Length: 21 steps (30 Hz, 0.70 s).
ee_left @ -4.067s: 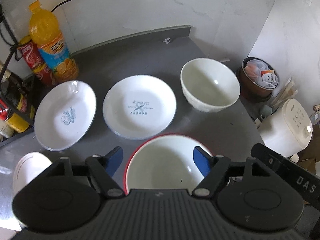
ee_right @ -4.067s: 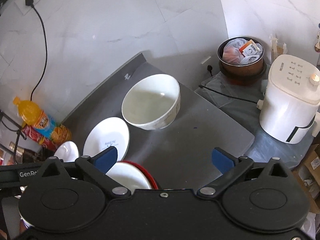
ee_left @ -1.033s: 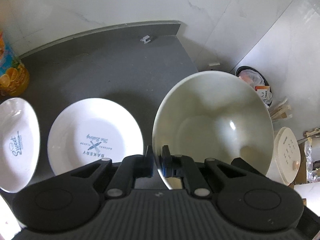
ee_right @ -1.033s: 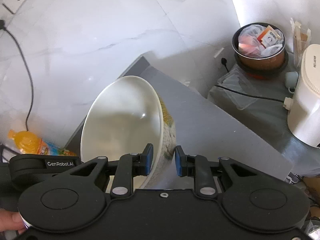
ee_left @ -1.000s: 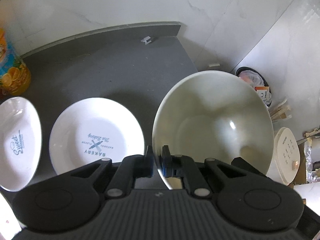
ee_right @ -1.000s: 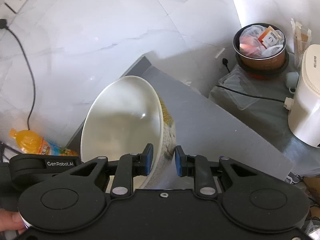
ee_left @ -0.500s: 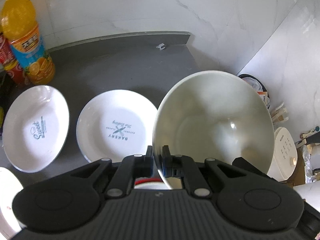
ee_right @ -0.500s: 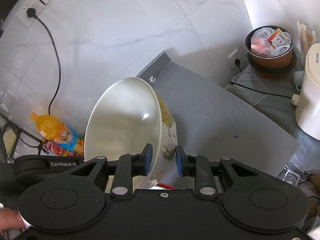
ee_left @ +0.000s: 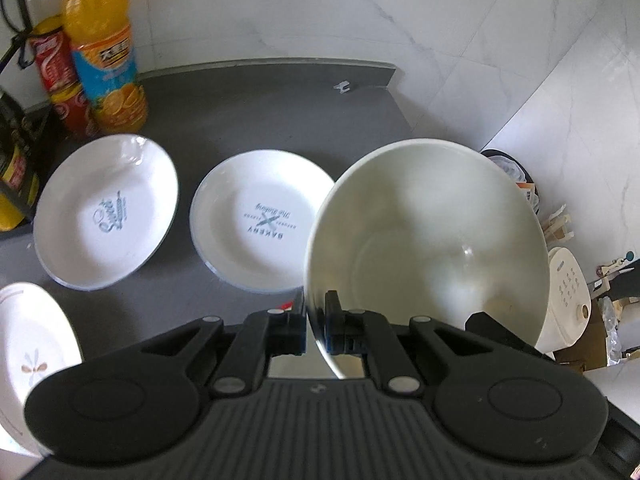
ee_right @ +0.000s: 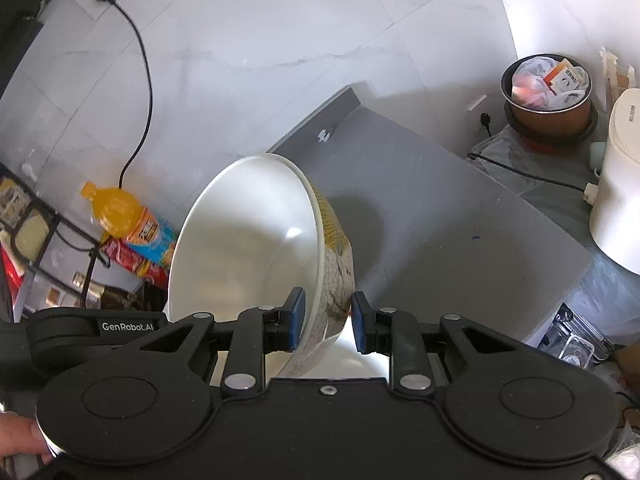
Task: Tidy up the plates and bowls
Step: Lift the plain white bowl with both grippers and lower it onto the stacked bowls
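Note:
My left gripper (ee_left: 316,322) is shut on the left rim of a large white bowl (ee_left: 432,248). My right gripper (ee_right: 326,322) grips the same bowl (ee_right: 248,248) at its right rim, one pad inside and one against the patterned outer wall. The bowl is lifted off the grey counter (ee_left: 256,104) and tilted. Two white printed plates lie on the counter, one at the middle (ee_left: 260,220) and one to its left (ee_left: 106,212). A third white plate (ee_left: 28,356) shows at the lower left edge. A sliver of red rim (ee_left: 286,305) shows below the bowl.
An orange juice bottle (ee_left: 106,60) and red cans (ee_left: 56,80) stand at the counter's back left. A dark rack with bottles (ee_left: 16,152) is at the far left. Off the counter's right edge are a bin (ee_right: 548,92) and a white appliance (ee_right: 620,184). A cable (ee_right: 524,176) runs there.
Both grippers closed on the white bowl and lifted it from the counter. In the last second it has moved back and up, with more of the plates and bottles coming into view.

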Available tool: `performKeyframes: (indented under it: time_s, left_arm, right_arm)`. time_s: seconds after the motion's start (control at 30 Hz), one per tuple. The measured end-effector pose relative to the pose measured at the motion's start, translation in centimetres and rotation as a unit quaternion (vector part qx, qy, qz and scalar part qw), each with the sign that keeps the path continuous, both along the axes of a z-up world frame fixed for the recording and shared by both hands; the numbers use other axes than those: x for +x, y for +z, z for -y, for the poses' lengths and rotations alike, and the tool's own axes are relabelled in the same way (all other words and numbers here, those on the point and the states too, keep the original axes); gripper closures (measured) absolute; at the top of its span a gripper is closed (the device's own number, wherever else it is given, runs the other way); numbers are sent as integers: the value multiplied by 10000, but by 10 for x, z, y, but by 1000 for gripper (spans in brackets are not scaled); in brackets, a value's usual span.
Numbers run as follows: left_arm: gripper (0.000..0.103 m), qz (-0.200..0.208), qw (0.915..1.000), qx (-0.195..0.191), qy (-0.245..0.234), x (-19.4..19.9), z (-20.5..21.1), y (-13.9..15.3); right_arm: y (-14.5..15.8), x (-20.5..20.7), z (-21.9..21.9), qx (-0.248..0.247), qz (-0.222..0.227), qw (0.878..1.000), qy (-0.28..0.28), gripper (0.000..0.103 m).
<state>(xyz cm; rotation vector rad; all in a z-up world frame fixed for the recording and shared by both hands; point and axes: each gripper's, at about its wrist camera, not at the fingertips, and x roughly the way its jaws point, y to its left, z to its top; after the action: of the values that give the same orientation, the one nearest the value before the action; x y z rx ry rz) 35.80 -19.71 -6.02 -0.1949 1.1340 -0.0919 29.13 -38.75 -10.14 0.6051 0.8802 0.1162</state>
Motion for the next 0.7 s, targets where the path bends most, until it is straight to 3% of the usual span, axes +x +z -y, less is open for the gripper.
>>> performKeyframes:
  time_s: [0.7]
  left_arm:
    - [96,-401,9988,86,285,-49,-12,-24]
  right_arm:
    - [-19,-24,-13,-87,-514,9976,449,79]
